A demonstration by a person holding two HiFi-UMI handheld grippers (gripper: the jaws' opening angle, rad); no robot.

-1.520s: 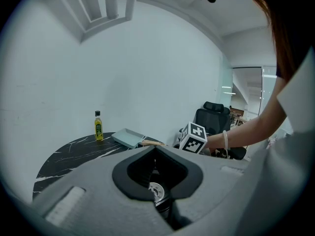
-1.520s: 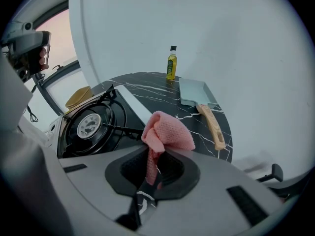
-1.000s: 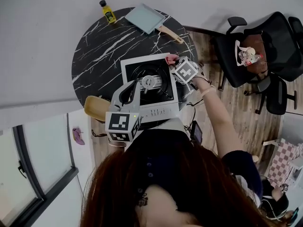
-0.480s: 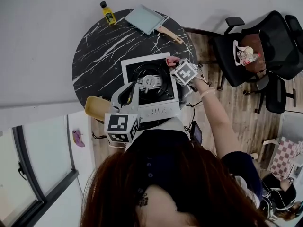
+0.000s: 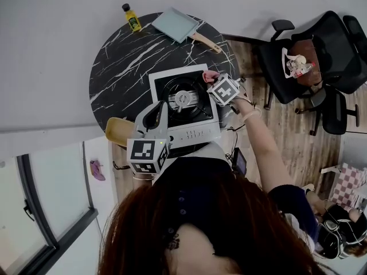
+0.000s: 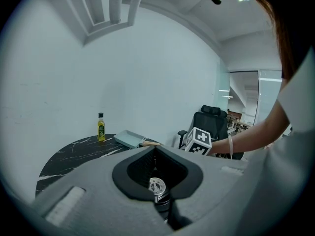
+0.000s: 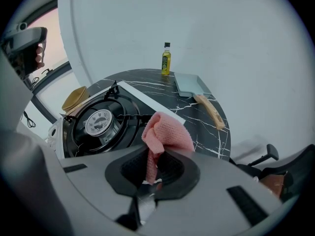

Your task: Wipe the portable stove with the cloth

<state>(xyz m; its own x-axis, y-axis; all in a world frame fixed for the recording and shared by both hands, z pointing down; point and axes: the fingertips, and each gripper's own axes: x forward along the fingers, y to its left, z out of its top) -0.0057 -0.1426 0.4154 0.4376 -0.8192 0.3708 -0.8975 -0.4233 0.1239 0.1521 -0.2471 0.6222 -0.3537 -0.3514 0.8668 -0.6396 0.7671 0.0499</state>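
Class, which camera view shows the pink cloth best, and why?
The right gripper view: the cloth sits large at centre, pinched between the fingers. The head view shows only a small pink patch by the stove; the left gripper view shows none.

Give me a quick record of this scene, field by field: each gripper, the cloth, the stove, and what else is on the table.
right gripper: jaws shut on the pink cloth
cloth position: by the stove's far right corner
left gripper: jaws together, nothing between them, at the stove's near left side
stove: white, on the black marble table
also on table: oil bottle, square pan
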